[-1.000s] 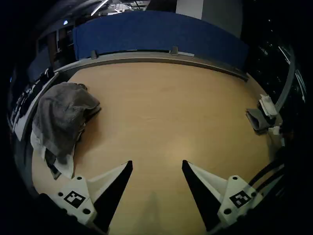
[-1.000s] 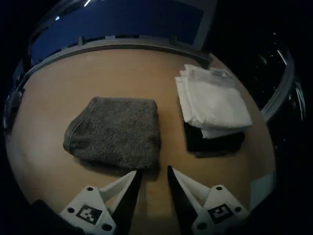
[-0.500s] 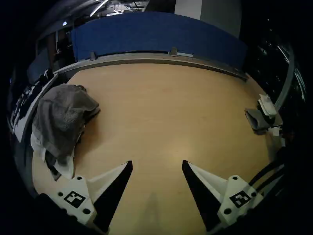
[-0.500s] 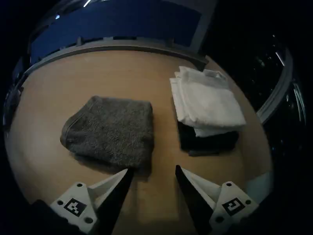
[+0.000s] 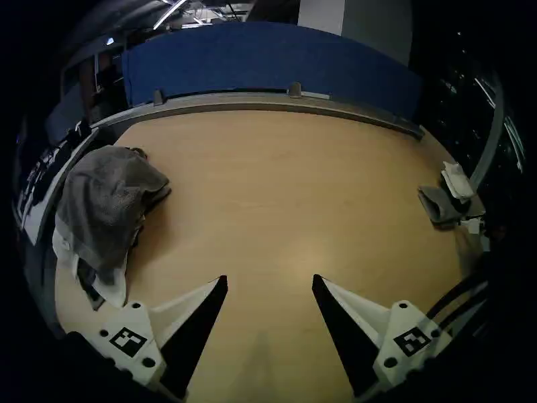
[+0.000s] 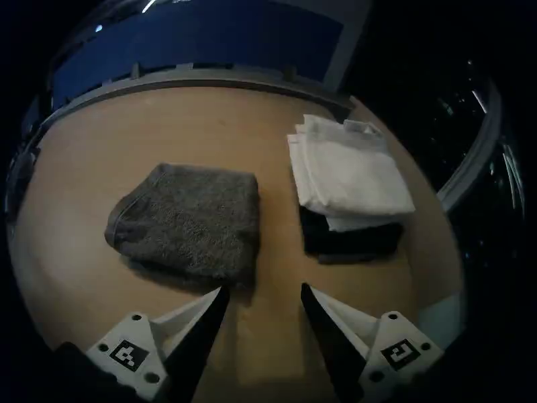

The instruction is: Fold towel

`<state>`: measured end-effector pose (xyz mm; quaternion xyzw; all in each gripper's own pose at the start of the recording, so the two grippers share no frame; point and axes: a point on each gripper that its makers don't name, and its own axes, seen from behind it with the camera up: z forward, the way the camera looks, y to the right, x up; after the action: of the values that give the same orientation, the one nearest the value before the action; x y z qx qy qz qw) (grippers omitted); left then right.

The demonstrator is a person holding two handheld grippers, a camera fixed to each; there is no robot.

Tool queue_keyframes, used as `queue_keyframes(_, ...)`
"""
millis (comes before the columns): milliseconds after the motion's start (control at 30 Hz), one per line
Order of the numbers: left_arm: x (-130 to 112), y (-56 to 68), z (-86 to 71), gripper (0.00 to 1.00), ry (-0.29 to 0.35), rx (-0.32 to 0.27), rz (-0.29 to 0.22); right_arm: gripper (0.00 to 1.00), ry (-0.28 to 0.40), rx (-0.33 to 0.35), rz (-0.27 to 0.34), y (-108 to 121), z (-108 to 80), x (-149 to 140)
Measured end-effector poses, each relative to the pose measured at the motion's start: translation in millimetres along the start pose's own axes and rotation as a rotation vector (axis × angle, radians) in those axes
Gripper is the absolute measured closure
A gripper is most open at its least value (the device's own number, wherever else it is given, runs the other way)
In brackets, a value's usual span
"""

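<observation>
The tabletop (image 5: 282, 188) is a light wood-grain surface with a curved far edge. A blue partition (image 5: 268, 64) stands behind that edge, and a grey rail (image 5: 268, 102) runs along it at the foot of the partition. The room beyond is dark, with ceiling lights at the upper left of the left gripper view. In that view, bare wood extends from the near edge to the far rail across the middle of the tabletop, giving open room between the cloth items at either side. A crumpled towel heap (image 5: 104, 201), grey over white, lies at the left edge, with part of it hanging over that edge. In the right gripper view, the folded grey towel (image 6: 184, 221) lies flat near the middle of the tabletop, just ahead of the left finger. A folded white towel (image 6: 346, 174) lies toward the right edge, stacked on a folded dark towel (image 6: 352, 238). A strip of bare wood separates this stack from the grey towel. The left gripper (image 5: 268, 276) is held above bare wood with its fingers spread wide and nothing between them. The right gripper (image 6: 265, 286) is moderately spread and empty, its fingertips just short of the grey towel's near edge.
</observation>
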<state>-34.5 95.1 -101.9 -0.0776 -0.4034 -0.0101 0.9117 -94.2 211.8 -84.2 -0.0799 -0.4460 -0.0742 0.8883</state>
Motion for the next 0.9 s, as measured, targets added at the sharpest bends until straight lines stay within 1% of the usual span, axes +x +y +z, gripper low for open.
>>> queue_keyframes(267, 0, -0.8, -1.2, 0.06, 0.002, -0.002, -0.001, 0.18, 0.025, 0.006, 0.003, -1, -7.1, 8)
queue_keyframes(567, 1, 0.5, -2.6, 0.06, 0.005, -0.004, -0.003, 0.17, 0.060, 0.031, 0.011, -7, -11.5, 25)
queue_keyframes(700, 2, -0.1, -3.1, 0.06, 0.006, -0.003, -0.007, 0.18, 0.090, 0.065, 0.008, -18, -15.0, 37)
queue_keyframes(900, 2, -0.3, -4.0, 0.06, 0.006, -0.002, -0.007, 0.17, 0.148, 0.157, -0.006, -47, -19.0, 58)
